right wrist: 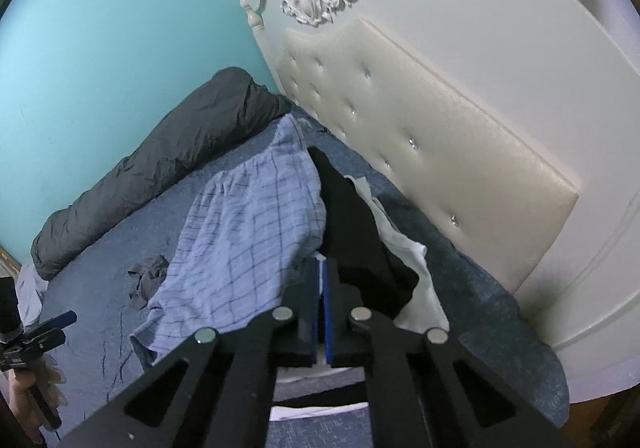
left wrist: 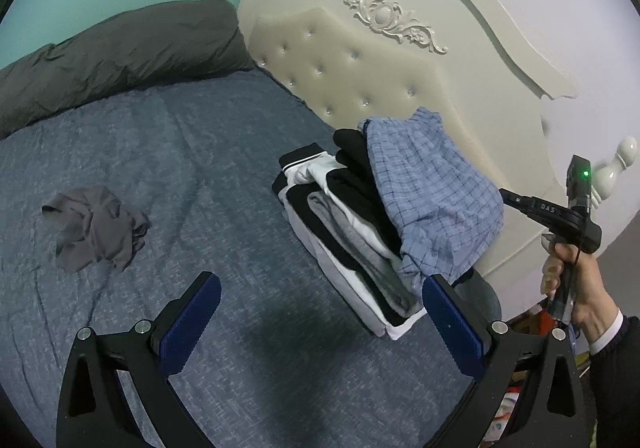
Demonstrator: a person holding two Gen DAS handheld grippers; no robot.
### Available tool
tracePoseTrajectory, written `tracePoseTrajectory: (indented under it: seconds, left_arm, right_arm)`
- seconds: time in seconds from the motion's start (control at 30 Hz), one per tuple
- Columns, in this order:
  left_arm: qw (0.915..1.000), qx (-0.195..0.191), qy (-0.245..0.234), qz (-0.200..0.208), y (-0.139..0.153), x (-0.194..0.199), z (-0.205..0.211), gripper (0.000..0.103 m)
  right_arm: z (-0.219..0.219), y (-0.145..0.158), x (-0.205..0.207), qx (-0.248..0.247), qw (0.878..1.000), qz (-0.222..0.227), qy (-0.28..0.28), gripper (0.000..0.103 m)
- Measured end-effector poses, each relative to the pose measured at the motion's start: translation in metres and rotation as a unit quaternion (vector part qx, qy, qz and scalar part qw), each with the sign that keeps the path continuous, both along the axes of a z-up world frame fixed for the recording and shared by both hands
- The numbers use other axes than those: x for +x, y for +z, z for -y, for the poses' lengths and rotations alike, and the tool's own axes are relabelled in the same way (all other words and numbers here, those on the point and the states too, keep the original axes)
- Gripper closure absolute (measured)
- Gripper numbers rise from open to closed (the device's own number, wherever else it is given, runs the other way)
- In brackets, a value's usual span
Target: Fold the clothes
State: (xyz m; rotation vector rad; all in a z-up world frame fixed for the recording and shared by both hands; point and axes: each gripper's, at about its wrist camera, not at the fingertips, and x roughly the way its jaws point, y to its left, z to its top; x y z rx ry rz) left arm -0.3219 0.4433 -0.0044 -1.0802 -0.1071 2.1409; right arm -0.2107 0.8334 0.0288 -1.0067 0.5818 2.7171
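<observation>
A blue plaid garment (left wrist: 432,192) (right wrist: 248,232) lies draped over a stack of folded black, white and grey clothes (left wrist: 352,232) by the headboard. My right gripper (right wrist: 321,262) is shut, its tips at the plaid cloth's right edge, apparently pinching that hem. It also shows in the left wrist view (left wrist: 504,194), held by a hand (left wrist: 580,280). My left gripper (left wrist: 322,280) stands open above the bed, just in front of the stack, with nothing between its fingers. A crumpled grey garment (left wrist: 96,228) (right wrist: 148,280) lies alone to the left.
The blue-grey bed cover (left wrist: 180,136) spreads between the stack and the grey garment. A dark rolled duvet (left wrist: 120,52) lies along the teal wall. The cream tufted headboard (left wrist: 360,64) stands right behind the stack. Clutter shows beyond the bed's right edge.
</observation>
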Motion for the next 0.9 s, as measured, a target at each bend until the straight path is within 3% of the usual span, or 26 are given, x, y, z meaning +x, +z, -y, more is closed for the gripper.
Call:
tracePoseTrajectory:
  seconds: [0.17,0.23,0.33,0.73,0.8,0.83,0.9]
  left_arm:
    - [1.0,0.002,0.0,0.005,-0.004,0.004,0.008,0.0]
    - [1.0,0.002,-0.001,0.004,-0.005,0.005,0.009,0.0]
    - [1.0,0.006,0.001,0.008,-0.006,0.006,0.012,0.0]
    - [0.9999,0.008,0.0,0.01,-0.007,0.01,0.02,0.0]
    - [0.9999,0.007,0.003,0.011,-0.009,0.009,0.022,0.0]
    - [0.9999,0.006,0.004,0.012,-0.01,0.009,0.023,0.0]
    - [0.9999,0.006,0.008,0.014,-0.011,0.008,0.025,0.0]
  right_arm:
    - [-0.006,0.004,0.014,-0.043,0.998,-0.032,-0.02,0.099]
    - [-0.007,0.002,0.013,-0.042,0.998,-0.025,-0.024,0.089]
    - [-0.009,0.001,0.011,-0.048,0.998,-0.028,-0.024,0.085]
    - [0.001,-0.009,-0.009,0.001,1.0,0.014,-0.021,0.08]
    - [0.005,-0.009,-0.012,0.019,0.999,0.02,-0.016,0.083]
    - [0.008,-0.008,-0.012,0.027,0.999,0.022,-0.01,0.092]
    - [0.011,-0.006,-0.012,0.033,0.999,0.021,-0.004,0.099]
